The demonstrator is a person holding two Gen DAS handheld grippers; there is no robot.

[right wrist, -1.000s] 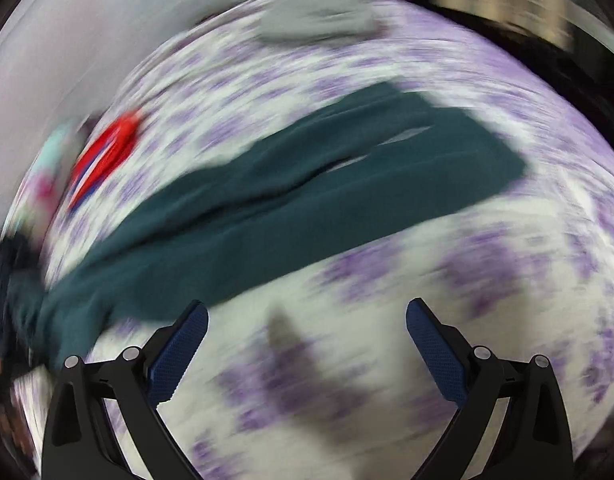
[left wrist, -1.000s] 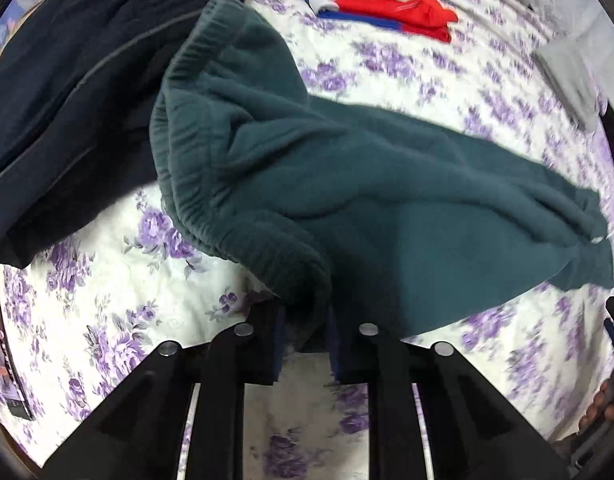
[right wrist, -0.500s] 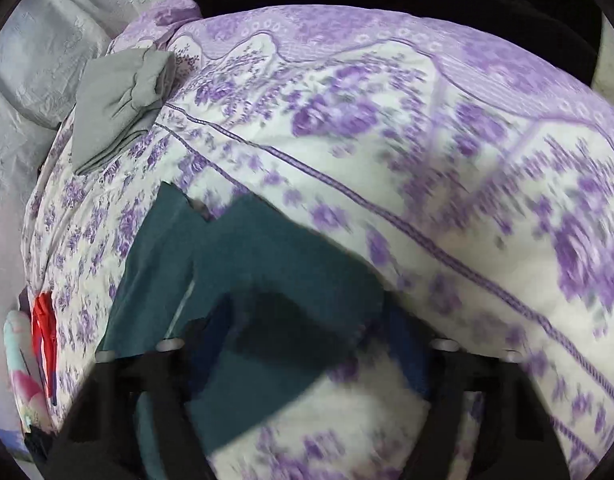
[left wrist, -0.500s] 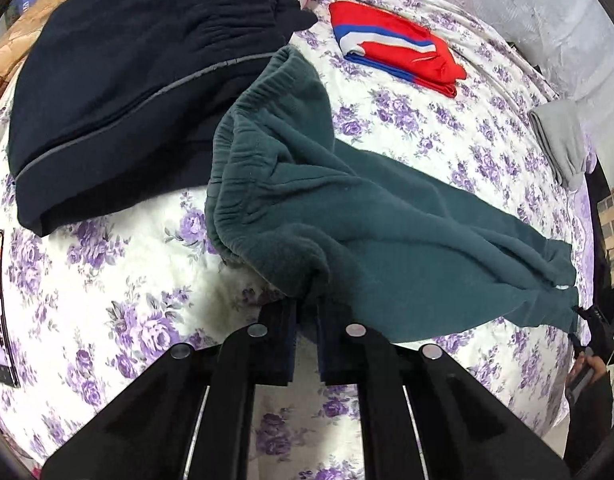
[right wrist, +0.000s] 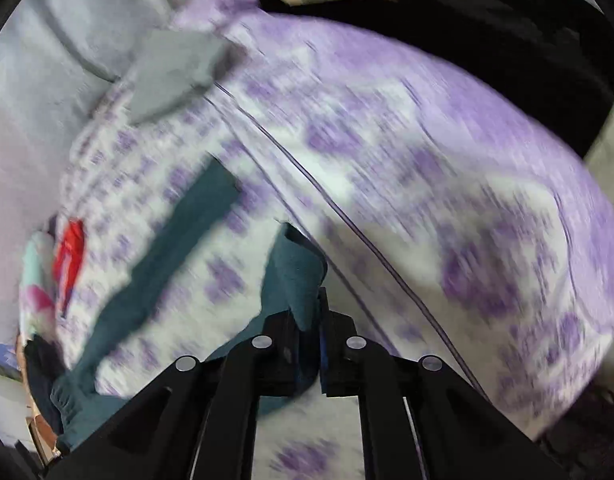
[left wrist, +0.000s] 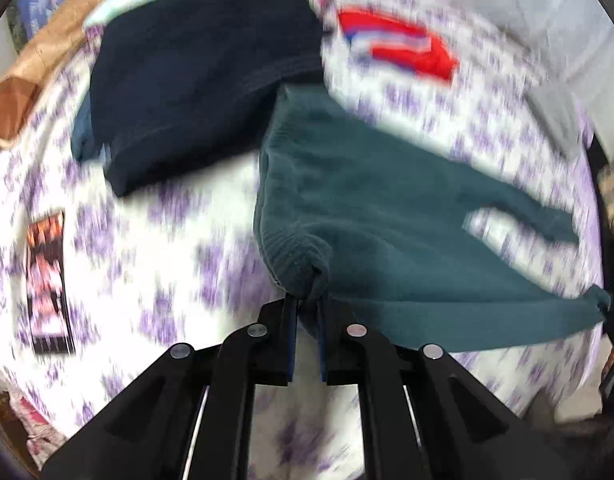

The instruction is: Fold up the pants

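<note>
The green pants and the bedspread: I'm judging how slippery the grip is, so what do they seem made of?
Green pants: probably thick fleece or knit, matte and fuzzy, with a ribbed waistband. Bedspread: seemingly thin woven cotton, matte, printed with purple flowers; blur leaves this uncertain.

We see dark teal fleece pants with a ribbed elastic waistband (left wrist: 387, 208), lifted and stretched out over the bed, waistband corner bunched, legs splayed apart; both views are motion-blurred.

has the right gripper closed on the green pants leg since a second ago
Yes. The right gripper, open above the bedspread then, is now shut on the green pants cuff.
</note>
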